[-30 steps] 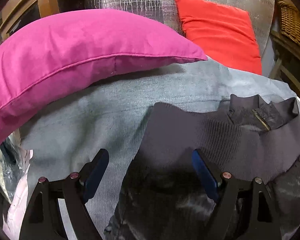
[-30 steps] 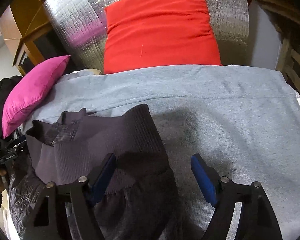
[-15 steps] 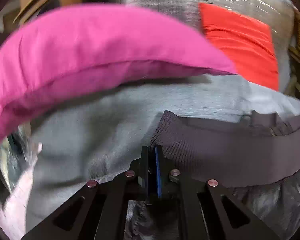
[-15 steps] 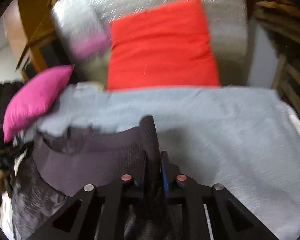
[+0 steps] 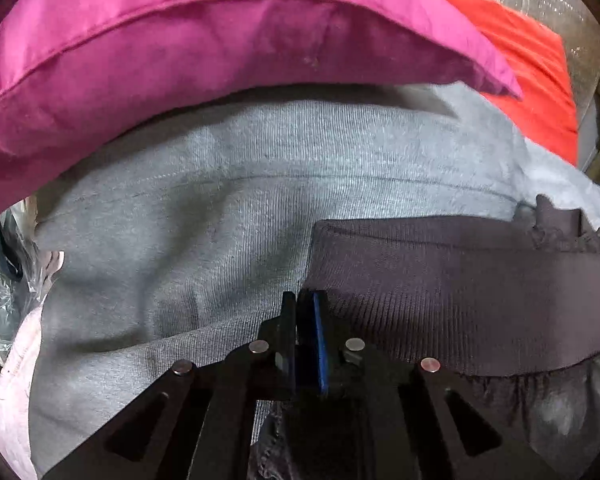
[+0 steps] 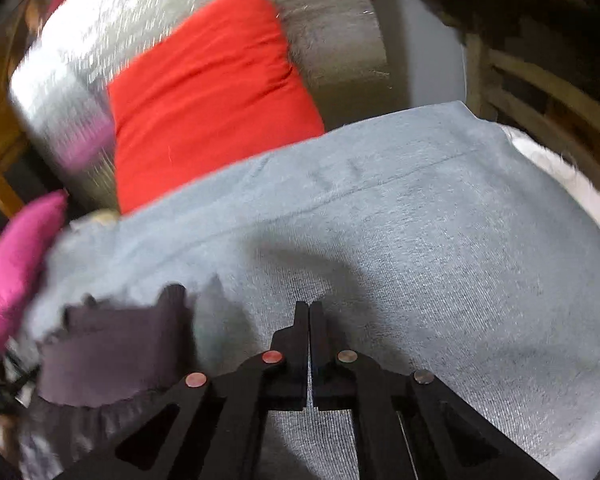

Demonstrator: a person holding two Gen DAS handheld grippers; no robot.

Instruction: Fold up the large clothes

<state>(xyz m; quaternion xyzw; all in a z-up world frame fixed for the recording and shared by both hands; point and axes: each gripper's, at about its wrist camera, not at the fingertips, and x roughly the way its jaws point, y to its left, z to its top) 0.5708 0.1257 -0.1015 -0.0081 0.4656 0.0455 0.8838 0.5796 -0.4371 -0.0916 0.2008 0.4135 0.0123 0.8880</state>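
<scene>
Grey blanket point(image 5: 204, 240) spread wide, pink cushion point(image 5: 172, 52) and red cushion point(image 6: 208, 96) at its far side. Dark jacket point(image 5: 480, 304) lies on blanket. Left gripper point(image 5: 306, 304) clamped on jacket's ribbed hem. Right gripper point(image 6: 309, 312) pressed together, nothing between, jacket beside it.

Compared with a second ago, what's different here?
Both hand-held grippers closed: the left hand-held gripper pinched the ribbed hem of the dark jacket; the right hand-held gripper shut empty and slid rightward over the grey cloth. Pink cushion, red cushion and cloth stayed put.
</scene>
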